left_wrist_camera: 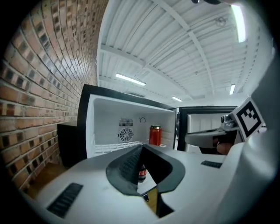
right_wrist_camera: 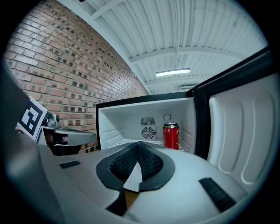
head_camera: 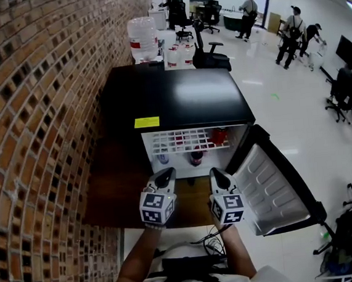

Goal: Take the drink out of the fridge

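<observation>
can (right_wrist_camera: 171,135): upright, far right on upper shelf of open fridge (head_camera: 178,100) | left gripper (left_wrist_camera: 142,145): fingers together, empty | right gripper (right_wrist_camera: 138,142): fingers together, empty | advice: probably spread fingers wide, go in level, grip can mid-body

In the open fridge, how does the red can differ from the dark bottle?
The red can stands on the wire shelf; the dark bottle stands below it. The can is mostly red; the bottle is dark with a red label. Both stand upright, and neither is held.
</observation>
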`<state>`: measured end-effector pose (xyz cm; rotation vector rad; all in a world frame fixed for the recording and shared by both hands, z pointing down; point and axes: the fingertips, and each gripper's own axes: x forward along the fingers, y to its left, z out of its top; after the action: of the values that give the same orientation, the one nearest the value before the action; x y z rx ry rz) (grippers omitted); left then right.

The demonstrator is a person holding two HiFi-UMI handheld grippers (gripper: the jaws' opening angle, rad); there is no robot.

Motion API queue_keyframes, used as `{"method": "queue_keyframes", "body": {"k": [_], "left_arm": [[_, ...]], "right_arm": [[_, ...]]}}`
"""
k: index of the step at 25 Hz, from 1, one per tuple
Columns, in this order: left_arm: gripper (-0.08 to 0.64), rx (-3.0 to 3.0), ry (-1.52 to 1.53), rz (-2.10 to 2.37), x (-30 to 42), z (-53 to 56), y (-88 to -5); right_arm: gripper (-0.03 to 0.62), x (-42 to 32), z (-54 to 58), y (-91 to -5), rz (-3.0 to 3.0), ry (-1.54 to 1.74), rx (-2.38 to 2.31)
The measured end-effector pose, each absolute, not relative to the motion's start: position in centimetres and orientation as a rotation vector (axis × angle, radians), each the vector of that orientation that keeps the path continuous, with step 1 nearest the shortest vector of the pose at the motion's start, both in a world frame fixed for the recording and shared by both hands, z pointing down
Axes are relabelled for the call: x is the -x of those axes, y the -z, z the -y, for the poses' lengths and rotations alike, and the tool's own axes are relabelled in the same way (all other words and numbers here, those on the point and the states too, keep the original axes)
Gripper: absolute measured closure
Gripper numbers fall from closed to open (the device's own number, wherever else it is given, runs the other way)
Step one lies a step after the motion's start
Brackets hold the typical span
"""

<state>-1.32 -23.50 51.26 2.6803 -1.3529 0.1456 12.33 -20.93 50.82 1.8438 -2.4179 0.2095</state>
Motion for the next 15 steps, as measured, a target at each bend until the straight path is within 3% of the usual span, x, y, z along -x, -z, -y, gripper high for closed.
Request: {"method": "queue_keyframes", "body": {"k": [15], "left_arm": [[0.555,-2.662,-0.129,1.312,1.08,23.39,-51.05]], "right_arm": [[0.577,-12.01,21.18,-50.64,2.424,-0.208,-1.833]]}}
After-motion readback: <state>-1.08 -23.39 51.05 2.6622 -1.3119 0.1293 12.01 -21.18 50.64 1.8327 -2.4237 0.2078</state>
